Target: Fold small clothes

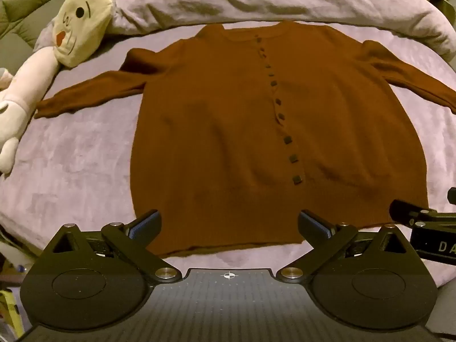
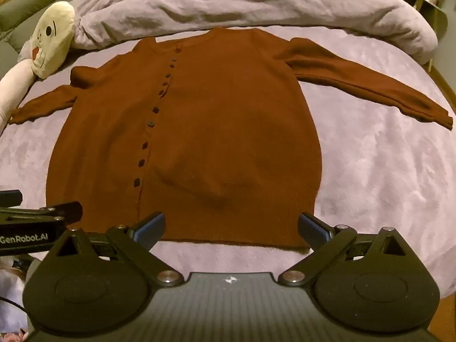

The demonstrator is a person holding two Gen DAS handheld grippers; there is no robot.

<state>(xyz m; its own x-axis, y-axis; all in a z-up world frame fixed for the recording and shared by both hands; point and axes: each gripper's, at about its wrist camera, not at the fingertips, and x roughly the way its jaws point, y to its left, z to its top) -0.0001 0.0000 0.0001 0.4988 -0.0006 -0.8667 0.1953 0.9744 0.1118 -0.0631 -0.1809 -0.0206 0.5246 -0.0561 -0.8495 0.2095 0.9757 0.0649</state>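
A rust-brown buttoned cardigan point(image 1: 250, 131) lies flat on a lilac bed cover point(image 1: 71, 171), front up, both sleeves spread out to the sides. My left gripper point(image 1: 229, 222) hovers open above the hem, its jaws wide apart with nothing between them. In the right wrist view the same cardigan point(image 2: 205, 131) fills the middle, and my right gripper point(image 2: 230, 225) stands open over the hem's right half, holding nothing. Each gripper shows at the edge of the other's view: the right gripper point(image 1: 419, 219) at the left view's right edge, the left gripper point(image 2: 42, 213) at the right view's left edge.
A cream plush toy point(image 1: 79, 28) with a long pale body lies at the bed's left, close to the left sleeve cuff point(image 1: 48, 107). A bunched lilac duvet point(image 2: 242, 2) runs along the far side behind the collar. The right sleeve point(image 2: 384, 91) reaches toward the bed's right edge.
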